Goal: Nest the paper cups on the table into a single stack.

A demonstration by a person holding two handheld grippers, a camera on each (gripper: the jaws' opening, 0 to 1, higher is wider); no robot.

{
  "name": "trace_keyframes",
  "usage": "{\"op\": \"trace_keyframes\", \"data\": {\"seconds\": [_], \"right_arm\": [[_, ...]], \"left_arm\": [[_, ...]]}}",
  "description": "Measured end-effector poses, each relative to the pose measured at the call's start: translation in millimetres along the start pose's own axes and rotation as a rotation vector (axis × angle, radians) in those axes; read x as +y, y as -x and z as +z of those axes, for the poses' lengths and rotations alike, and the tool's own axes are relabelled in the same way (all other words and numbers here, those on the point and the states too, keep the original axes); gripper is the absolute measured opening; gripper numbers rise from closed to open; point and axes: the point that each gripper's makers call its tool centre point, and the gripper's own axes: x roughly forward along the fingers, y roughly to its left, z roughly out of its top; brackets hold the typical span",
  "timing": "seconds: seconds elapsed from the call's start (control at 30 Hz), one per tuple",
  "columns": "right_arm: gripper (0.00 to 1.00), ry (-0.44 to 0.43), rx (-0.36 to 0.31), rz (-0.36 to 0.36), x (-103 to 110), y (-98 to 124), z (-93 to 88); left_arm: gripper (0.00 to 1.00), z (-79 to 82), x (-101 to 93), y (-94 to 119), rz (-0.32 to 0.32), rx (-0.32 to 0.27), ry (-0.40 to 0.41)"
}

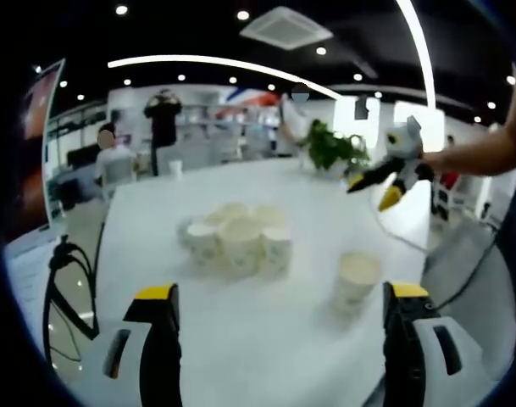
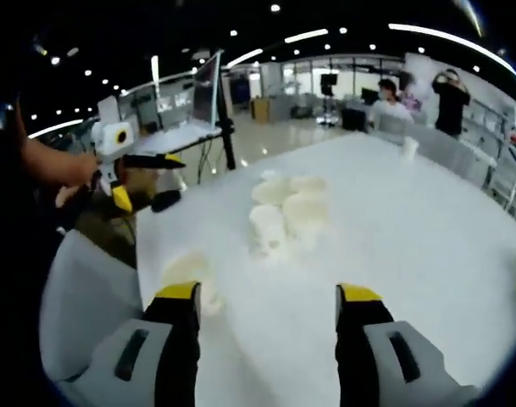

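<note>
The white counter (image 1: 266, 339) spans the lower part of both views and carries all the paper cups. In the right gripper view the same counter (image 2: 427, 237) runs away toward the far end, where people stand behind it.

The cup cluster (image 1: 236, 233) sits near the middle of the counter. It consists of several upright white paper cups with a faint green print, standing just beside or touching one another. In the right gripper view the cup cluster (image 2: 287, 212) appears washed out, and the exact count cannot be determined.

The single cup (image 1: 357, 282) stands upright, apart from the cluster, on the side nearer the left gripper's right-hand jaw. In the right gripper view the single cup (image 2: 188, 273) is blurred and stands near the counter edge, just beyond the left-hand jaw.

The left gripper (image 1: 279, 297) has its jaws spread wide and holds nothing. It is raised above the counter, short of the cups. The same left gripper (image 2: 147, 182) appears in the right gripper view, held by a hand off the counter edge.

The right gripper (image 2: 268, 297) also has its jaws spread wide and holds nothing. In the left gripper view the right gripper (image 1: 383, 180) is held in the air above the far side of the counter, jaws parted.

A potted plant (image 1: 330, 148) stands at the far end of the counter.
</note>
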Motion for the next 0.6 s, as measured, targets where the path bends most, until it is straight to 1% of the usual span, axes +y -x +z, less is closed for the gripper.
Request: {"op": "trace_keyframes", "data": {"seconds": [0.03,0.1,0.23,0.33,0.4,0.47,0.53,0.6], "right_arm": [[0.63,-0.001,-0.007,-0.005,0,1,-0.3],[0.66,-0.007,-0.041,-0.038,-2,6,-1.7],[0.72,0.001,-0.087,-0.055,-1,11,-1.2],[0.73,0.017,-0.117,-0.061,2,13,-2.4],[0.77,0.019,-0.122,-0.071,1,12,-4.1],[0.80,0.015,-0.123,-0.077,0,11,-5.5],[0.84,0.021,-0.138,-0.091,-3,11,-6.4],[0.89,0.023,-0.167,-0.107,-5,12,-5.0]], "left_arm": [[0.98,-0.9,0.4,0,0.001,0.001,0.003],[0.98,-1.6,0.8,0,0.005,-0.001,0.007],[0.98,-3.1,2.3,0,0.008,-0.003,0.012],[0.98,-3.3,4.8,1,0.015,-0.005,0.017],[0.98,-6.3,7.5,3,0.026,0.005,0.015],[0.98,-7.3,8.1,5,0.028,0.002,0.017],[0.98,-8.0,9.5,6,0.031,-0.002,0.021],[0.98,-6.1,10.0,7,0.030,-0.014,0.024]]}}
